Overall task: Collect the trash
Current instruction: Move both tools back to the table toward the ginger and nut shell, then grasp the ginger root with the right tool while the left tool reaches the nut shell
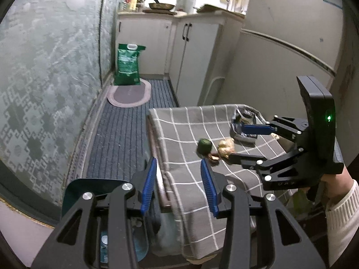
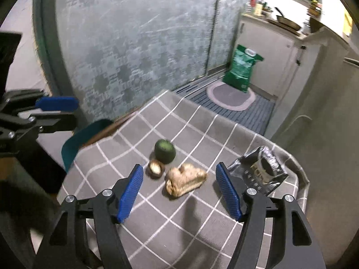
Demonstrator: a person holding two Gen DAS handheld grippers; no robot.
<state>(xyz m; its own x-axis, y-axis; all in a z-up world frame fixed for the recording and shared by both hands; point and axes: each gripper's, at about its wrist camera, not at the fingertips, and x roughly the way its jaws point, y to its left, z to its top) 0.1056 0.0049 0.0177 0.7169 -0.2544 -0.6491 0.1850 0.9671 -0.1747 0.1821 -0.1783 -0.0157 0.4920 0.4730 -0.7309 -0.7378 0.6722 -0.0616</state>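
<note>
Trash lay in a loose cluster on the grey checked tablecloth (image 2: 157, 219): a tan ginger-like lump (image 2: 185, 182) mid-table, a small brown scrap (image 2: 155, 167) touching a green round fruit (image 2: 165, 151) just behind it, and a crumpled foil wrapper (image 2: 261, 171) off to the right near the cloth's edge. Your right gripper (image 2: 179, 192) hovered above the tan lump with its jaws spread and empty, while your left gripper (image 1: 178, 187) hung released and empty by the table's near-left edge, over what looked like a teal bin (image 1: 74, 190). This read as the approach before the first pick; the next move called for lowering the right jaws around the lump and closing.
</note>
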